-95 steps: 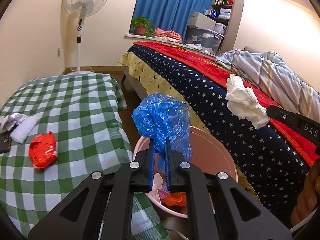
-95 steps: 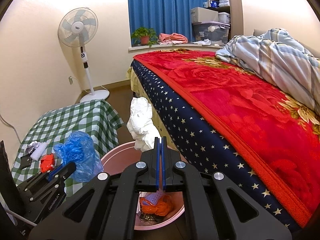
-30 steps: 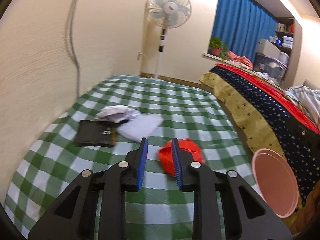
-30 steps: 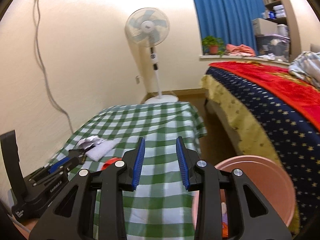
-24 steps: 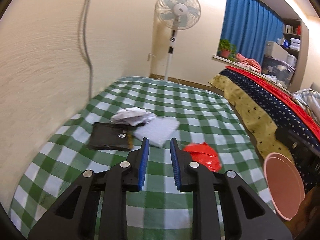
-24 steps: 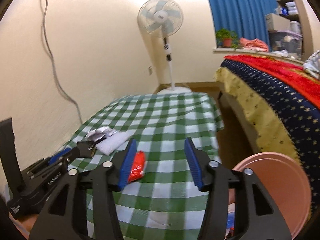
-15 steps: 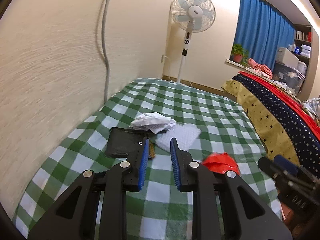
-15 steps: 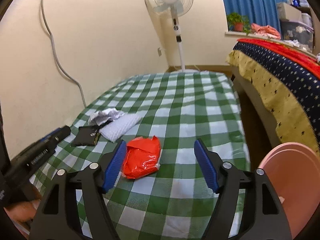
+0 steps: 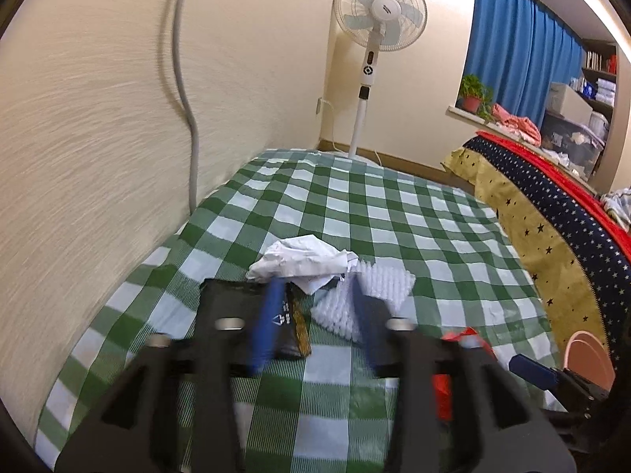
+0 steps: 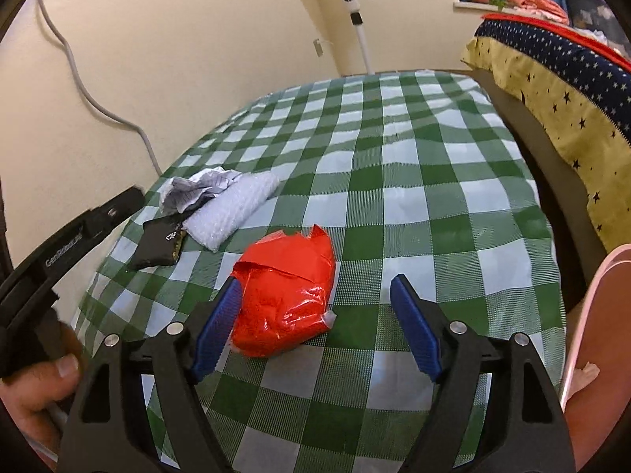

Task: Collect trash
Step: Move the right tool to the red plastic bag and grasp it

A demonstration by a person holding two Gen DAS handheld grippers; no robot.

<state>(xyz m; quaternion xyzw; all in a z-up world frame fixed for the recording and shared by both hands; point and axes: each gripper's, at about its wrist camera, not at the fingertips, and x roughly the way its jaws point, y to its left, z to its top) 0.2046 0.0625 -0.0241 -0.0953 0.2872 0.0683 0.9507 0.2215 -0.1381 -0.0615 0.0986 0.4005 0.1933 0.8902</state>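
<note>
Blue-padded, the right gripper (image 10: pixel 315 325) is spreading its jaws over the green-checked tablecloth (image 10: pixel 434 165), gripping nothing; a crumpled red plastic bag (image 10: pixel 286 295), glossy and torn at the top, lies between them near the left pad. Beside it the left gripper (image 9: pixel 313 325), motion-blurred, is also opening with nothing clamped, aimed at a black packet (image 9: pixel 290 325), white bubble wrap (image 9: pixel 378 287) and crumpled white paper (image 9: pixel 301 262). Its side reads "GenRobot.ai". A pink bin (image 10: pixel 599 339) stands at the cloth's right edge.
</note>
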